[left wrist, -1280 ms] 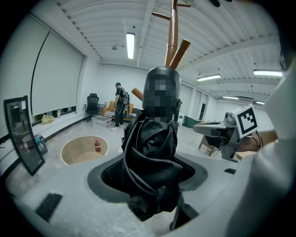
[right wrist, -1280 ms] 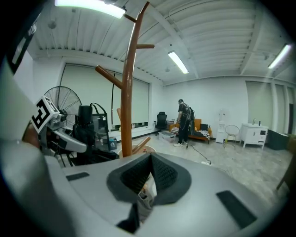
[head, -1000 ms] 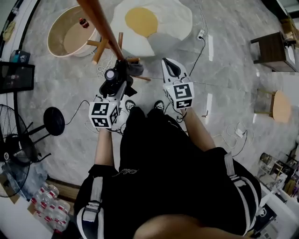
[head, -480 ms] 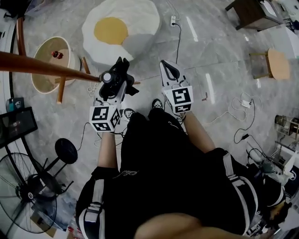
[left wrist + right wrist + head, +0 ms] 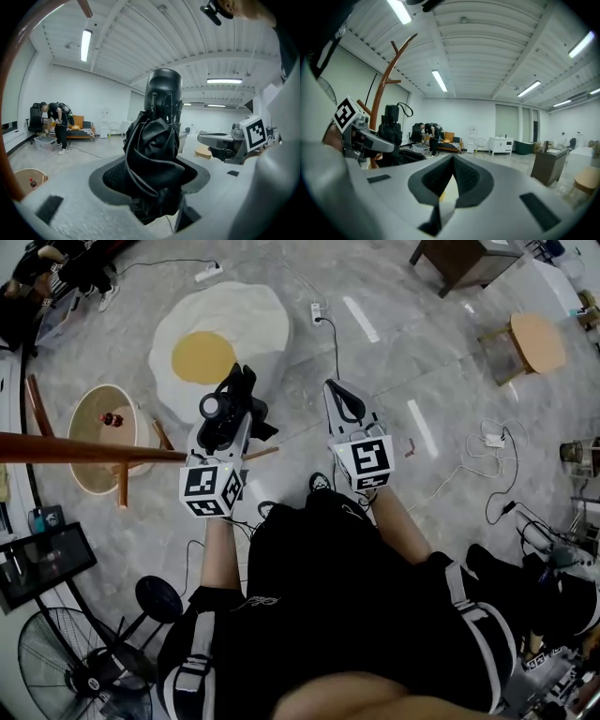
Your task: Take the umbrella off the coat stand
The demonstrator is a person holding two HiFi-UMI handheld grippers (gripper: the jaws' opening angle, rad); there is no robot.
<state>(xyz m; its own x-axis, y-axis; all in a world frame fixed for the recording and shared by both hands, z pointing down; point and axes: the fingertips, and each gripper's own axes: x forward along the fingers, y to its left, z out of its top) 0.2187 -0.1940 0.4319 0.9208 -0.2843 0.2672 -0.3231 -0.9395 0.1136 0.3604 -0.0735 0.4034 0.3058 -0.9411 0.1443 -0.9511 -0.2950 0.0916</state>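
1. Though the coat stand (image 5: 84, 448) is close on the person's left, its wooden pole ending just beside the left gripper in the head view, nothing of the task's thing seems to hang on it now. One bare hook shows high up in the left gripper view.
2. The umbrella (image 5: 157, 150), black and folded, stands upright between the left gripper's pads, in front of the stand's trunk in the right gripper view. Its strap loop appears to hang free, so I judge the lift-off essentially done. What may remain is carrying it well clear; whether the strap touches a hook is too small to tell.
3. The left gripper (image 5: 234, 395) is clamped partway closed around the umbrella's bunched fabric, pads pressing in from both sides.
4. The right gripper (image 5: 343, 401) hangs beside it, jaws meeting at the tips with nothing between them.
5. Against the head view a second earlier, the pole ran from the top edge down to the left gripper; it now lies across the left side, so the person has turned away from the stand.
6. The egg-shaped rug (image 5: 220, 343) has slid from top centre toward the upper left.
7. Both grippers sit slightly higher in the picture, and the grip on the umbrella is unchanged.
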